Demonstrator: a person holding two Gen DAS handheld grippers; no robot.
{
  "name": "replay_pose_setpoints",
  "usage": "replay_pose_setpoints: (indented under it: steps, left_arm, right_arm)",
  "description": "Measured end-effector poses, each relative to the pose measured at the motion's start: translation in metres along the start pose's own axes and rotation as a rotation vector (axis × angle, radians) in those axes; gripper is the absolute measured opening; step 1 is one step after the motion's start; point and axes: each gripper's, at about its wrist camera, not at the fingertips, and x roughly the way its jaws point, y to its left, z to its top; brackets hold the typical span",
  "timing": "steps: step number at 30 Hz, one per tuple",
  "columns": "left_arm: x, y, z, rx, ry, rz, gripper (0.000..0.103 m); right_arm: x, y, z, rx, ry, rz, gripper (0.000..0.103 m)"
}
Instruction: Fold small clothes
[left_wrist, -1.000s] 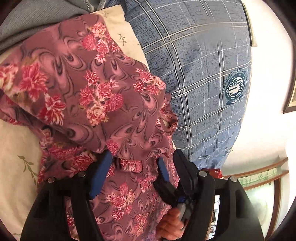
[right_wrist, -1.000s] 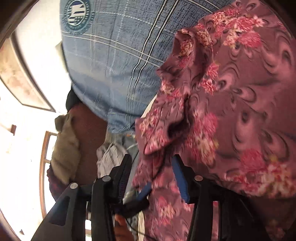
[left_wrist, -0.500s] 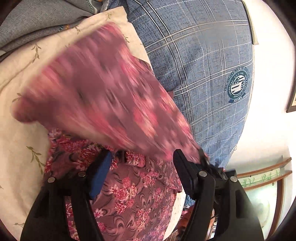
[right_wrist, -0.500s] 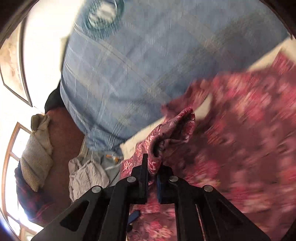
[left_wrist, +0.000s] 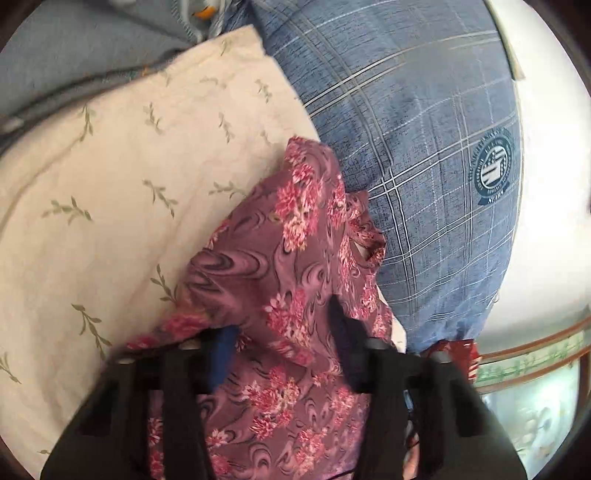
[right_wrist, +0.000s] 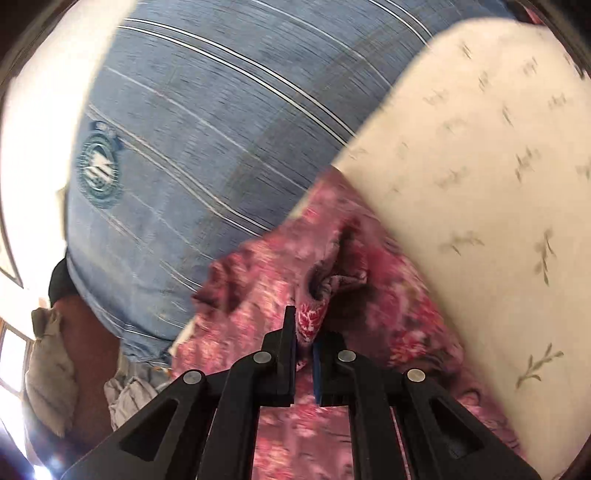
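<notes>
Right tongs (right_wrist: 304, 343) pinching bunched floral garment (right_wrist: 266, 295) — crumpled

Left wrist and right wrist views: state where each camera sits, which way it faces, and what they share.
Left wrist: on the left gripper, looking along its closing fingers at the floral garment between them; only gripper parts show.
Right wrist: on the right gripper, fingers shut on a garment fold.
Shared: garment, cream sheet, blue plaid pillow.
</notes>
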Motion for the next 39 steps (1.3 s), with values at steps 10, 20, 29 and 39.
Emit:
replay_pose_setpoints:
  steps: [10, 20, 29, 39]
  left_arm:
    - [0.013, -0.007, -0.01, 0.096, 0.056, 0.149, 0.027]
    - [0.009, -0.002, -0.013, 0.07, 0.037, 0.155, 0.029]
    - [0.008, 0.005, -0.011, 0.031, 0.053, 0.128, 0.027]
    - [0.003, 0.01, -0.013, -0.012, 0.063, 0.106, 0.027]
  right_arm:
    - [-0.015, -0.01, -0.005, -0.07, 0.016, -0.136, 0.007]
    - [-0.026, 0.095, -0.012, -0.328, -0.021, -0.014, 0.017]
    - [0.183, 0.261, -0.056, -0.695, 0.349, 0.043, 0.041]
    - [0.252, 0.29, -0.124, -1.115, 0.597, 0.028, 0.006]
